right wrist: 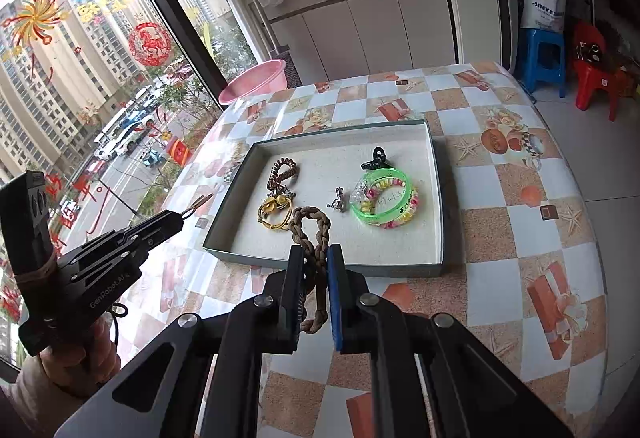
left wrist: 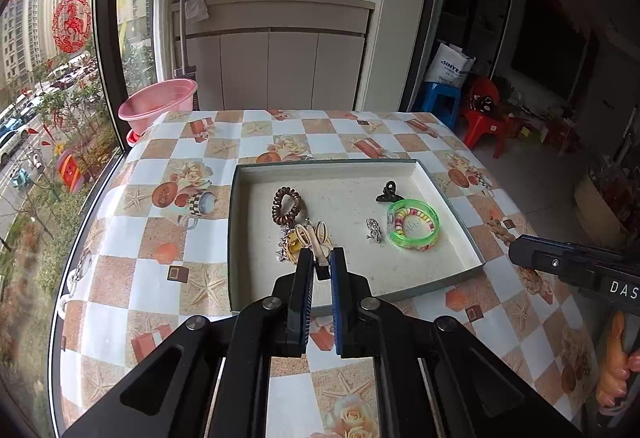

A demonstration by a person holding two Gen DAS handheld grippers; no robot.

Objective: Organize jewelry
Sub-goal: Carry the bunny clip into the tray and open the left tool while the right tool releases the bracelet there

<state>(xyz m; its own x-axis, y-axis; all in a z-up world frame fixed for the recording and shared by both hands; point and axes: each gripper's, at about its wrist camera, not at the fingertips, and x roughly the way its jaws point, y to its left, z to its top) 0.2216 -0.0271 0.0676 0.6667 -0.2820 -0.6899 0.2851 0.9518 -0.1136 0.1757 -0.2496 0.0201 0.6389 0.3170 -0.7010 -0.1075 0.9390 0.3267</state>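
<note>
Right claw (right wrist: 313, 254) grips a braided brown cord (right wrist: 310, 234) at the tray (right wrist: 438, 198) edge. Left claw (left wrist: 321, 258) clamps a cream hair clip (left wrist: 316, 242), unclear in the right view.

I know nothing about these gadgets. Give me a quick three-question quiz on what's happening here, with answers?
1. True or false: the right gripper is shut on a braided brown cord.
2. Which item lies inside the green bangle? A) a beaded bracelet B) the black hair claw C) the silver charm
3. Fill in: the brown spiral hair tie lies in the ____ half of the tray, seen from the left wrist camera.

Key
1. True; the cord loops up from between its fingers, short of the tray's near edge.
2. A; the beaded bracelet sits within it, while the black hair claw and silver charm lie beside it.
3. Left.
</note>
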